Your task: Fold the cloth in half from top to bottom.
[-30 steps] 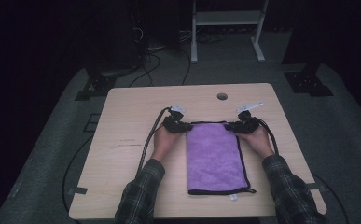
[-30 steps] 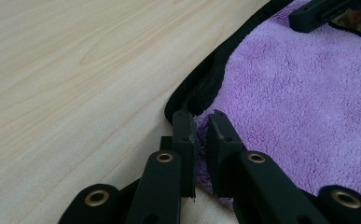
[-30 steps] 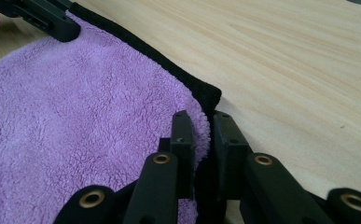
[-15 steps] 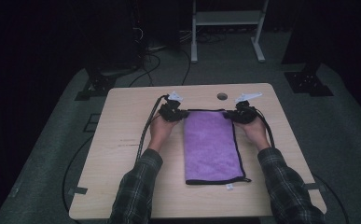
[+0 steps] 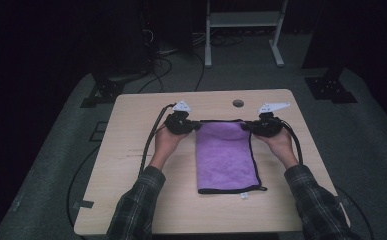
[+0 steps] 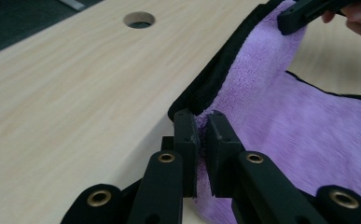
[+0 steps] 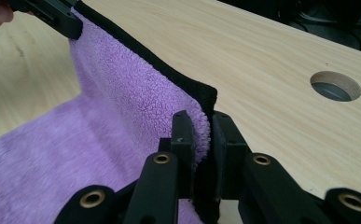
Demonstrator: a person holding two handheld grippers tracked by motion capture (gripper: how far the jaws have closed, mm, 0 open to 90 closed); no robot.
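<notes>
A purple towel (image 5: 226,155) with a black hem lies lengthwise on the wooden table (image 5: 131,165); its far edge is lifted off the surface. My left gripper (image 5: 197,125) is shut on the towel's far left corner (image 6: 201,122). My right gripper (image 5: 246,126) is shut on the far right corner (image 7: 205,116). In the left gripper view the towel (image 6: 299,126) stretches up to the other gripper's jaw at the top right. In the right gripper view the towel (image 7: 113,121) runs to the other jaw at the top left. The near end still rests flat, with a small white tag (image 5: 243,195).
A round hole (image 5: 238,103) sits in the tabletop just beyond the towel, also seen as the hole (image 6: 139,19) and the hole (image 7: 335,86). Black cables (image 5: 148,145) trail off the table's left side. A white frame stand (image 5: 243,30) stands on the floor behind.
Both grippers have moved away from the person and upward, carrying the towel's far corners. The towel has slid farther up the table and its far edge now hangs raised.
</notes>
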